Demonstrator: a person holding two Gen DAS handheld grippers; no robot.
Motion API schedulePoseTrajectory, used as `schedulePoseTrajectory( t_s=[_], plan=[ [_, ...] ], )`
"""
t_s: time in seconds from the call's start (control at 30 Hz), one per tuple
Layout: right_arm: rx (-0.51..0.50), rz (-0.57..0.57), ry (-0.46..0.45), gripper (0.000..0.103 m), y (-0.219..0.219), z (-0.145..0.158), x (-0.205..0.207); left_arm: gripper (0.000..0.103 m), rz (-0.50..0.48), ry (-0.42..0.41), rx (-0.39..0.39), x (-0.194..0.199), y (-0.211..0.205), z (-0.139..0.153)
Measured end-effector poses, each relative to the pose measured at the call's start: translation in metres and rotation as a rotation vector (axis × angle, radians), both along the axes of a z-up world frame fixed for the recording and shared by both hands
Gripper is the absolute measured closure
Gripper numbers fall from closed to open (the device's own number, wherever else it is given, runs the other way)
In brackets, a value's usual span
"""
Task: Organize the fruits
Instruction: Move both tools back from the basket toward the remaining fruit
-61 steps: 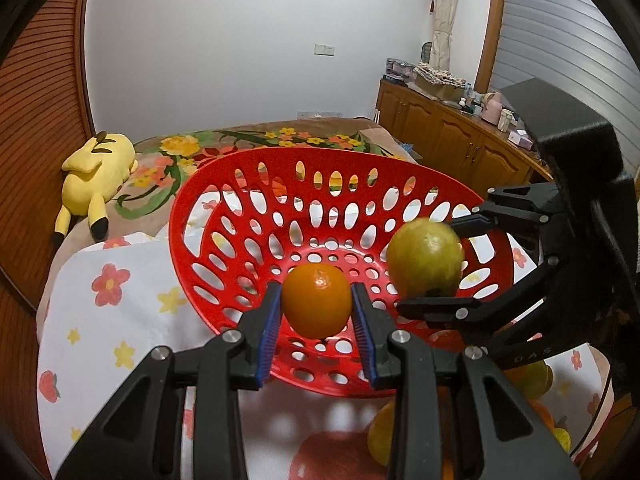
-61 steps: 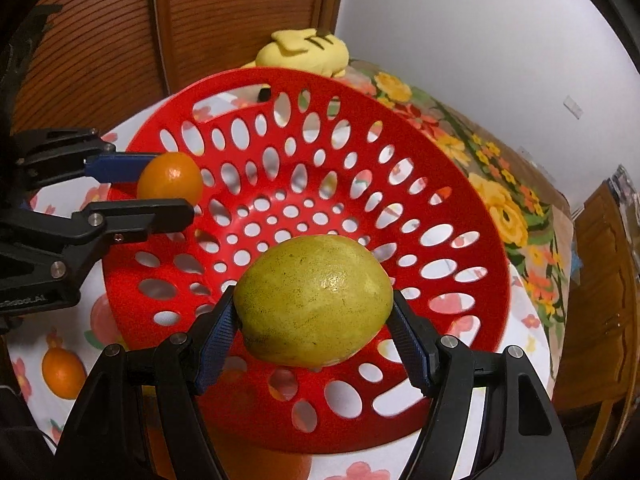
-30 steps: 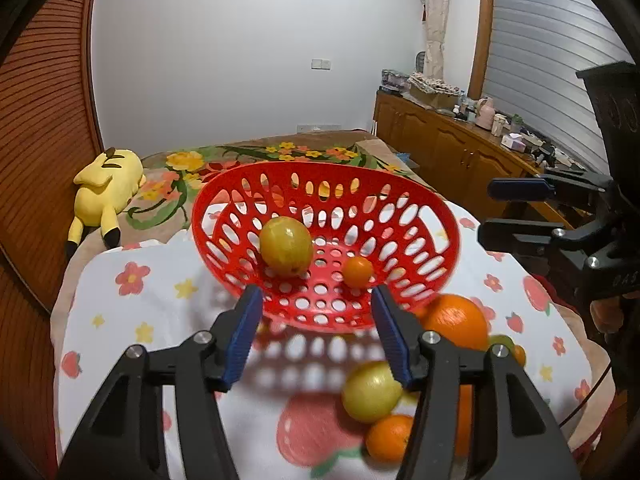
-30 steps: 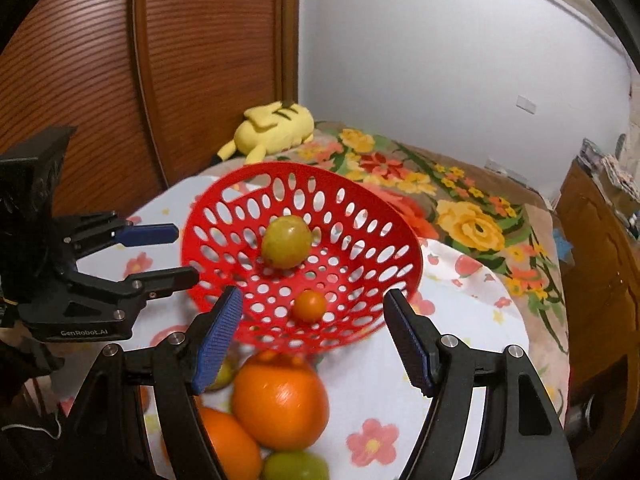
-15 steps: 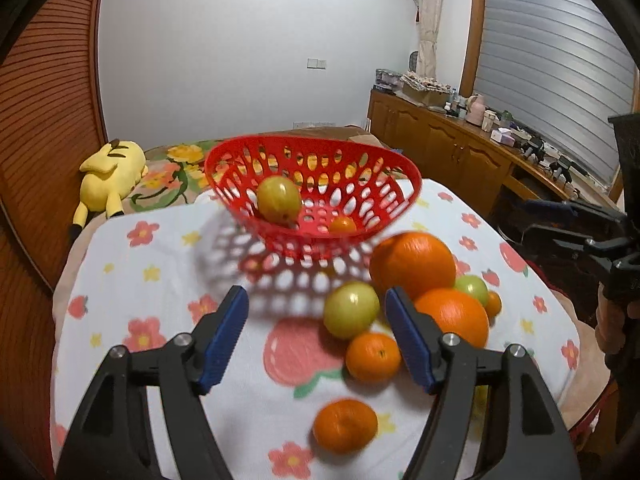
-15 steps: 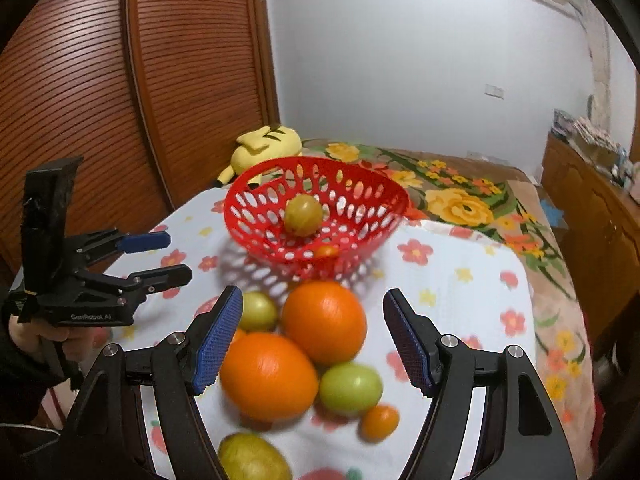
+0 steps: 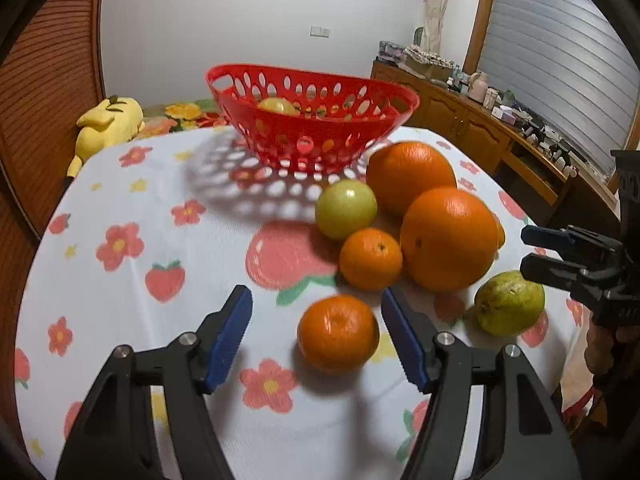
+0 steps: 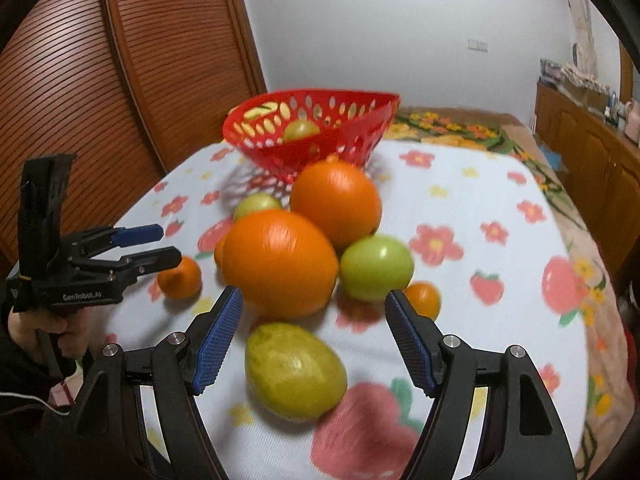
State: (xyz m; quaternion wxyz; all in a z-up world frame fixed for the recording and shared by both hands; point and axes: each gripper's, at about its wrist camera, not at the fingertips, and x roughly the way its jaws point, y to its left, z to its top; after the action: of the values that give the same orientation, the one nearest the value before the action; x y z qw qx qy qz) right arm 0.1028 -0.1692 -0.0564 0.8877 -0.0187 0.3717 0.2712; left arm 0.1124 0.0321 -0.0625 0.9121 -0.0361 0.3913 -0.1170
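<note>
1. The red basket [image 7: 312,120] stands at the far side of the tablecloth [image 7: 120,280]; inside it one yellow-green fruit [image 8: 300,130] is visible.
2. The other fruits lie in a group on the cloth near the basket.
3. The left gripper [image 7: 316,336] has wide jaws on both sides of a small mandarin [image 7: 338,334], not touching it.
4. The right gripper [image 8: 312,340] is also wide around a yellow-green guava [image 8: 294,372]; its long axis runs from near-right to far-left.
</note>
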Motion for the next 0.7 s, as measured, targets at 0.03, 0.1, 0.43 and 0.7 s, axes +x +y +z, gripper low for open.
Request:
schedulePoseTrajectory(
  t_s=[0.03,0.1,0.43,0.7],
  plan=[
    [0.001,0.003,0.007,0.027,0.001,-0.002,-0.001,0.036,-0.001,0.004,0.001,-0.001,0.000,-0.002],
    [-0.003,0.011,0.018,0.027,0.003,-0.008,-0.003,0.036,-0.002,0.009,-0.003,-0.002,0.000,-0.004],
    [-0.015,0.030,0.041,0.026,0.010,-0.020,-0.013,0.037,-0.014,0.035,0.001,0.001,-0.007,-0.013],
    [-0.029,0.036,0.069,0.026,0.014,-0.033,-0.014,0.047,-0.016,0.060,-0.012,0.004,-0.007,-0.021]
  ],
)
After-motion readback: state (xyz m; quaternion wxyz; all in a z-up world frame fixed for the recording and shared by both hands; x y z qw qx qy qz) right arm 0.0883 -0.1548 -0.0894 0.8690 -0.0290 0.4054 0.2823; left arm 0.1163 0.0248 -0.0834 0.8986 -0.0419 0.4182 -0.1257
